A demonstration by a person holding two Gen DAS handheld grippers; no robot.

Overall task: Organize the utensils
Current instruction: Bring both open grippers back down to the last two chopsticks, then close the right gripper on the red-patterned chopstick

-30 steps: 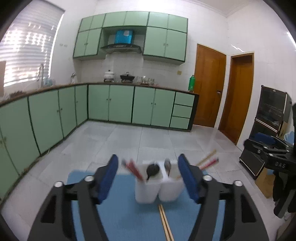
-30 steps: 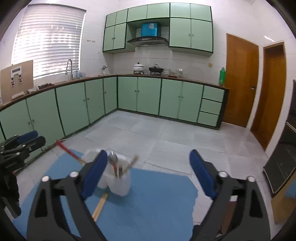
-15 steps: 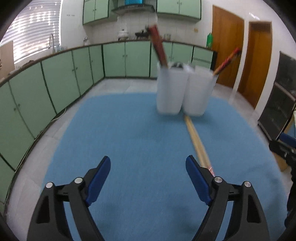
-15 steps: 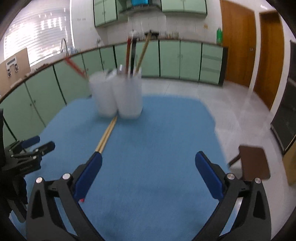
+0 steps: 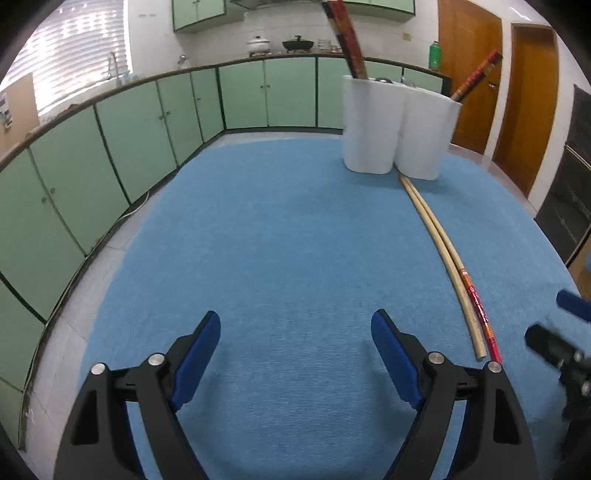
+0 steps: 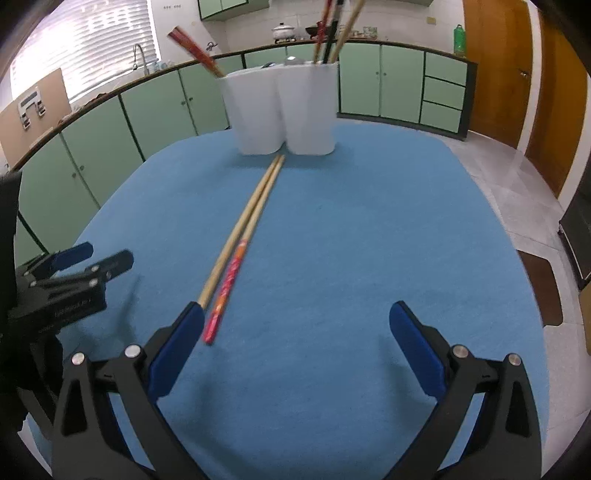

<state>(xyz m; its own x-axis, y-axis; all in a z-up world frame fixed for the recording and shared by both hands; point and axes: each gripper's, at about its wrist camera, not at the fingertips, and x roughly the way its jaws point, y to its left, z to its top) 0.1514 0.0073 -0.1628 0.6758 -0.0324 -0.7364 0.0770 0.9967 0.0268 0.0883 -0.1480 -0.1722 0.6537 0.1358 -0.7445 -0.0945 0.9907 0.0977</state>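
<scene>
Your left tongs (image 5: 295,350) and right tongs (image 6: 295,332) hover spread and empty because two chopsticks (image 6: 240,236) lie loose on the bench (image 6: 369,221), near the white holder (image 6: 284,110).

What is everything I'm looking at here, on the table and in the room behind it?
mat: one, blue, covers the table.
holder: one, white, two joined cups, at the far end of the mat; utensils stand in it, count unclear.
chopsticks: two, tan, one with a red end, flat on the mat side by side, far tips near the holder.
cabinets: green, many doors, low along the walls and high up.
doors: two, brown wood, far right wall.
pots: two, one white, one black, on the far counter.
bottle: one, green, counter end.
left gripper: black, blue fingers, open over the mat.
right gripper: same colours, open, left finger beside the chopsticks' near ends.
</scene>
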